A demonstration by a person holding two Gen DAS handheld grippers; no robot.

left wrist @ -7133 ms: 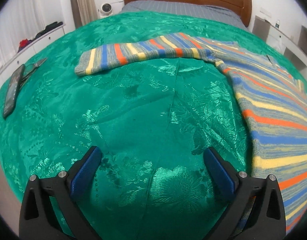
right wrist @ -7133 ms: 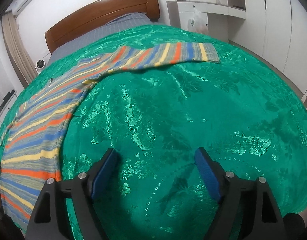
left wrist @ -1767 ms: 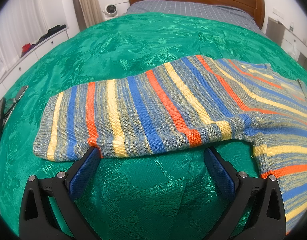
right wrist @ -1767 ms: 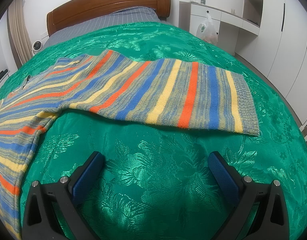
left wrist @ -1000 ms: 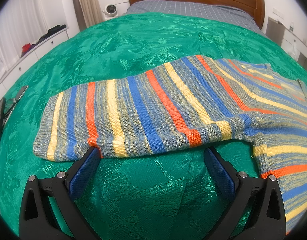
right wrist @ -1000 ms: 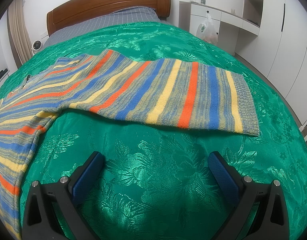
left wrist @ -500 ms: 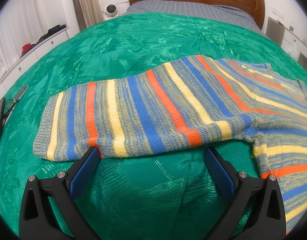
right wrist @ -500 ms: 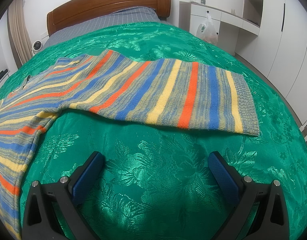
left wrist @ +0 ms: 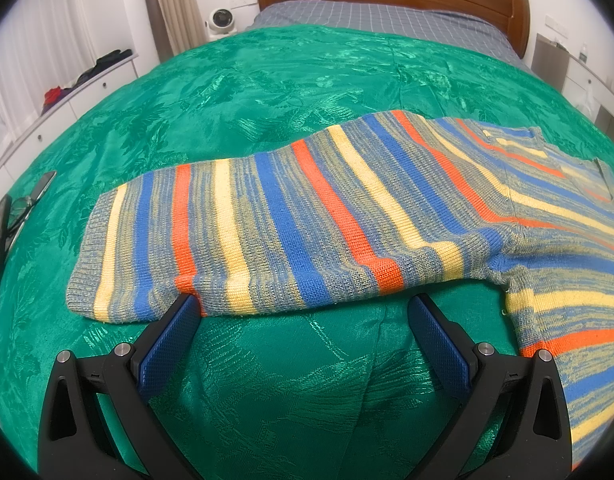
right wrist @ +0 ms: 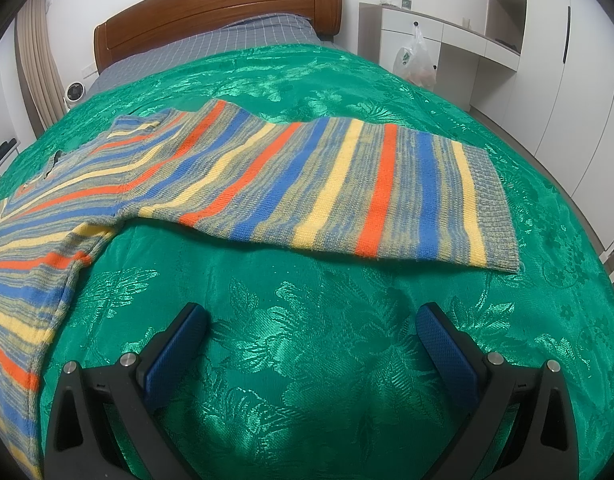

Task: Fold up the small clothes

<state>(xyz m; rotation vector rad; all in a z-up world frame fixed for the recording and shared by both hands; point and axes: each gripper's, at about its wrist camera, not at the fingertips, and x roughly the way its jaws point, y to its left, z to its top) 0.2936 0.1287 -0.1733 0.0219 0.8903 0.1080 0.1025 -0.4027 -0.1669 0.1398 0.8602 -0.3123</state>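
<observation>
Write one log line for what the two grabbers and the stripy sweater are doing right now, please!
left gripper: open, at sleeve edge | right gripper: open, short of sleeve | striped sweater: flat on green bedspread, unfolded

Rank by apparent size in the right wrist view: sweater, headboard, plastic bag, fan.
1. sweater
2. headboard
3. plastic bag
4. fan
The sweater is nearest the camera, so its lead is inflated.

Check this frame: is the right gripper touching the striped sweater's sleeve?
Apart. In the right wrist view, the right gripper is open, and a band of bare green bedspread lies between its fingertips and the near edge of the sleeve.
</observation>
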